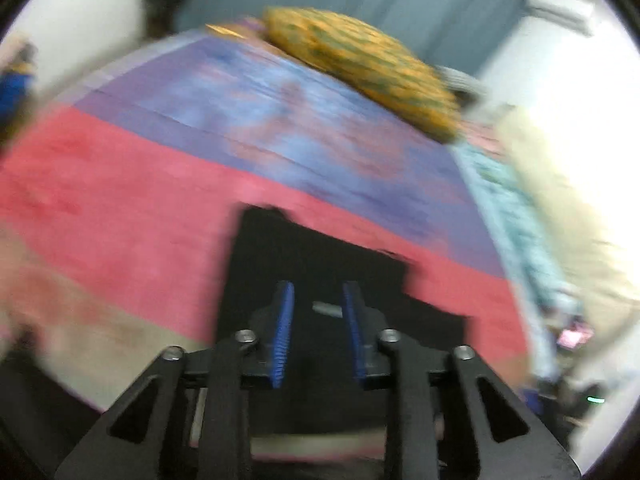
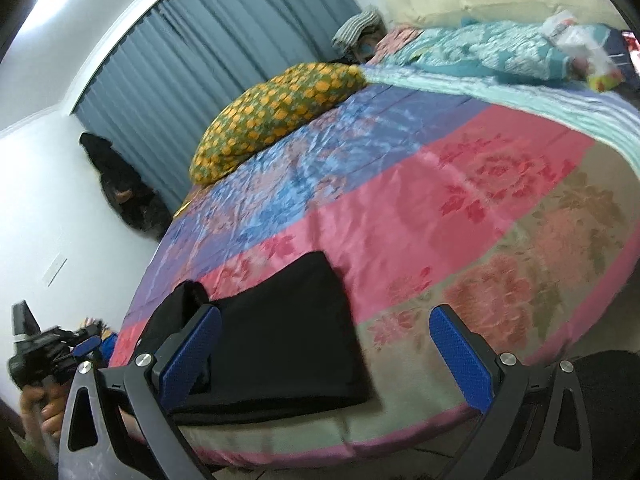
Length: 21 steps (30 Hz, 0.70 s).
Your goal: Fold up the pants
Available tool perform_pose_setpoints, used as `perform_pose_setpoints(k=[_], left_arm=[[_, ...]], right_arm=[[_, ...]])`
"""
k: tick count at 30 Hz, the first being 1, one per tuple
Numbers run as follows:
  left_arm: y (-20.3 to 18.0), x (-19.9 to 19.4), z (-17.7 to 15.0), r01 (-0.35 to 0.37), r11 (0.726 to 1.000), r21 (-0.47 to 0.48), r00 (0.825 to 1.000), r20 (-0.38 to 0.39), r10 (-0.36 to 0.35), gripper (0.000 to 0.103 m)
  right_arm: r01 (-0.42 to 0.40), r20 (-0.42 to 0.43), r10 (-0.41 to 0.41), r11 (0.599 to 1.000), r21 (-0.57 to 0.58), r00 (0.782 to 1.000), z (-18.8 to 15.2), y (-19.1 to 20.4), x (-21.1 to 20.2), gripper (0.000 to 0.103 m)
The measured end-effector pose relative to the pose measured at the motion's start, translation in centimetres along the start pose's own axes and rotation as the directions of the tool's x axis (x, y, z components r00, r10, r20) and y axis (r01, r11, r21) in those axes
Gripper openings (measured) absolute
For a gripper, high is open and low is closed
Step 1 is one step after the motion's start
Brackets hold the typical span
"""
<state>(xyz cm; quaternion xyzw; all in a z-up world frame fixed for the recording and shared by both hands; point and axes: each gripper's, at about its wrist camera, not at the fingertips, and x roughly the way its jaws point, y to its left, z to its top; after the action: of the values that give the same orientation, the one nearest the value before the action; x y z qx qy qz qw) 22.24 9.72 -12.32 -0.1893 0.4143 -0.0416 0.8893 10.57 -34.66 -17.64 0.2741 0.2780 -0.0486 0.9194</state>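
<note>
The black pants (image 2: 280,332), soft and limp on the bed (image 2: 460,208), want pinching at a folded edge; left gripper (image 1: 318,312) jaws narrowly parted, empty; right gripper (image 2: 324,344) jaws spread wide.

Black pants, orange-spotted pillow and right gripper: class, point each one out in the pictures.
black pants (image 2: 288,336): right wrist view, middle of the folded cloth.
orange-spotted pillow (image 2: 276,116): right wrist view, centre of its patterned top.
right gripper (image 2: 326,346): right wrist view, midway between its two blue fingertips.
</note>
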Motion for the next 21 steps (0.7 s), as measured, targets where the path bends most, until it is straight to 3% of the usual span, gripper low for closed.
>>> perform_pose_setpoints(k=[1, 5, 7, 9, 10, 11, 12, 14, 17, 19, 21], left_arm=[[0.5, 0.3, -0.4, -0.045, 0.999, 0.025, 0.999, 0.002, 0.045, 0.008], [-1.5, 4.4, -4.1, -0.094, 0.977, 0.193, 0.987, -0.11, 0.117, 0.005], [-3.3, 6.9, -6.4, -0.128, 0.941, 0.312, 0.973, -0.142, 0.179, 0.001], [-3.6, 7.6, -7.5, -0.152, 0.925, 0.349, 0.971, -0.121, 0.206, 0.001], [-3.5, 7.5, -7.3, -0.147, 0.928, 0.341, 0.973, -0.12, 0.198, 0.001], [-3.3, 7.5, -7.1, -0.132, 0.936, 0.326, 0.974, -0.132, 0.184, 0.001], [-2.8, 7.4, -6.8, -0.112, 0.945, 0.306, 0.976, -0.144, 0.162, 0.001], [-2.4, 8.1, -6.7, -0.087, 0.955, 0.285, 0.979, -0.153, 0.135, 0.001], [-2.3, 8.0, -7.4, -0.079, 0.955, 0.285, 0.982, -0.141, 0.123, 0.001], [-2.5, 8.1, -7.6, -0.081, 0.955, 0.287, 0.983, -0.135, 0.124, 0.001], [-2.4, 8.0, -7.8, -0.076, 0.955, 0.285, 0.985, -0.128, 0.117, 0.001]], right_arm=[[-0.014, -0.017, 0.014, 1.0, -0.013, 1.0, -0.1, 0.4, 0.4, 0.103], [-0.123, -0.107, 0.113, 0.989, -0.085, 0.988, -1.2, 3.3, 2.2, 0.103], [-0.206, -0.166, 0.192, 0.976, -0.07, 0.967, -1.6, 4.4, 3.2, 0.103], [-0.317, -0.247, 0.305, 0.948, -0.007, 0.92, -1.9, 5.7, 5.1, 0.103], [-0.358, -0.287, 0.352, 0.933, 0.031, 0.891, -1.9, 6.3, 6.2, 0.103], [-0.394, -0.345, 0.4, 0.915, 0.092, 0.849, -1.9, 7.0, 8.1, 0.103], [-0.403, -0.371, 0.418, 0.907, 0.122, 0.829, -1.9, 7.5, 9.4, 0.103], [-0.414, -0.416, 0.443, 0.896, 0.163, 0.794, -1.6, 8.5, 12.5, 0.103], [-0.401, -0.491, 0.424, 0.902, 0.158, 0.761, -1.6, 9.8, 16.6, 0.103], [-0.395, -0.559, 0.42, 0.902, 0.172, 0.715, -2.5, 10.8, 19.3, 0.099], [-0.395, -0.589, 0.404, 0.906, 0.152, 0.7, -2.8, 11.1, 20.2, 0.096]])
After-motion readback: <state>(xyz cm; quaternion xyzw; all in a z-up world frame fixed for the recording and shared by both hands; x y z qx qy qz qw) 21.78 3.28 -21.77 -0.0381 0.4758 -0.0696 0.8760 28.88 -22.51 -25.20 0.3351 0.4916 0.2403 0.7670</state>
